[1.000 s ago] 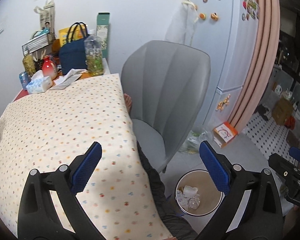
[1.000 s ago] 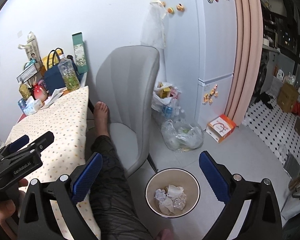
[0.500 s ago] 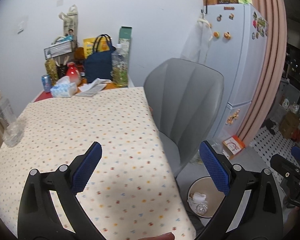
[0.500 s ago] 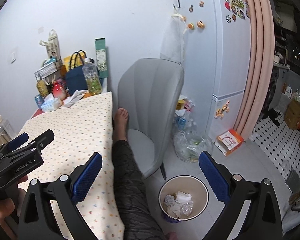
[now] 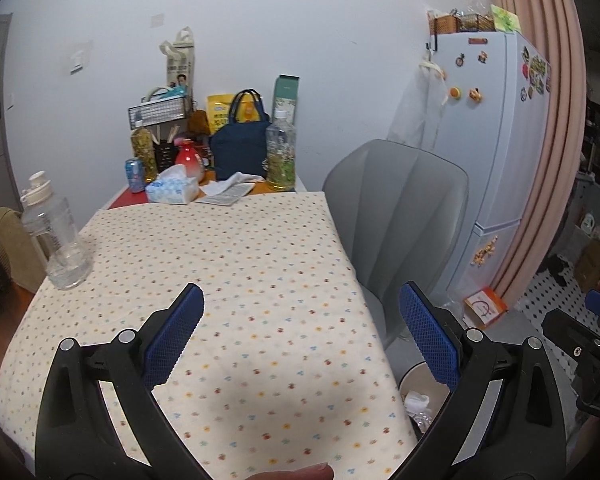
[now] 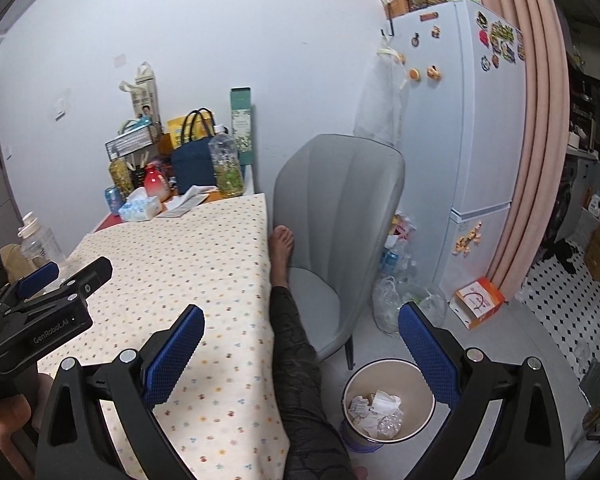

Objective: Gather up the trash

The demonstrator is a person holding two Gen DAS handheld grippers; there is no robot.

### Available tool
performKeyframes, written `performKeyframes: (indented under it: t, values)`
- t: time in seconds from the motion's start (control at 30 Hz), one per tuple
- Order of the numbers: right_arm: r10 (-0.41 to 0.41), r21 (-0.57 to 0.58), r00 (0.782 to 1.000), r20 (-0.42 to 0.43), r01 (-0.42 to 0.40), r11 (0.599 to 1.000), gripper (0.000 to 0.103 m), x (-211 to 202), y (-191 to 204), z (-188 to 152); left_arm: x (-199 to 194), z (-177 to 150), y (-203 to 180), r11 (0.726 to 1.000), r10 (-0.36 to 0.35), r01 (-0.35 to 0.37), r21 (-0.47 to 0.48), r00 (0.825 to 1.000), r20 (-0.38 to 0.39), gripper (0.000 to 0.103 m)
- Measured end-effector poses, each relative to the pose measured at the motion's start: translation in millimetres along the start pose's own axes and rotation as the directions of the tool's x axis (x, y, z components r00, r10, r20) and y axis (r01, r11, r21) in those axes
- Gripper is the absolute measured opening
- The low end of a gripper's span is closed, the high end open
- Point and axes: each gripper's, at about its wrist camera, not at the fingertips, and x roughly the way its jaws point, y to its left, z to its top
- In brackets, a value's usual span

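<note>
1. Both hand-held tools hang empty over the near end of the table. The left gripper has its blue pads spread wide with nothing between them, and the right gripper is just as wide apart and just as empty.

2. The trash already gathered sits in the waste bin on the floor, to the right of the table and just in front of the grey chair. Crumpled paper and clear plastic lie in its bottom.

3. The dotted tablecloth is bare across its near and middle stretch, so I would judge there is little left to pick up close by.

4. What could still count as trash lies away from the tools. A clear water bottle stands upright at the left edge, and at the far end are a tissue pack, some folded papers, a blue can and a tall bottle.

5. I cannot tell from here which of these is meant to go.

6. The left gripper is the nearer tool to the table: the water bottle lies ahead and to its left, long axis vertical, so a sideways grasp would suit.

7. The right gripper sits nearest the bin, down to its right, which makes it the natural one for dropping things in.

8. A person's leg rests between table edge and chair.
</note>
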Motion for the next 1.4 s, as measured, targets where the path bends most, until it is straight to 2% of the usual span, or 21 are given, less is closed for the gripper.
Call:
performKeyframes:
  t: [0.33,0.53,0.87,1.4]
  values:
    - [0.052,-0.046,0.999,0.012,-0.051,0.998,0.095,-6.8,33.9,-2.0,-24.5,-2.6,42.7,0.997,0.065,-0.064,-0.043,0.998,0.025,0.097]
    - [0.063,-0.063,0.998,0.004,-0.063,0.996,0.095,-8.1,45.0,-5.7,-27.6,-6.6,57.0,0.995,0.08,-0.079,-0.067,0.997,0.022,0.097]
    - [0.063,-0.083,0.998,0.006,-0.062,0.995,0.095,-11.9,54.1,-7.0,-27.8,-9.9,61.5,0.994,0.084,-0.082,-0.073,0.996,0.023,0.097]
    - [0.054,-0.071,0.999,0.003,-0.053,0.996,0.095,-10.7,44.8,-9.8,-26.0,-13.8,56.3,0.995,0.081,-0.08,-0.06,0.996,0.021,0.097]
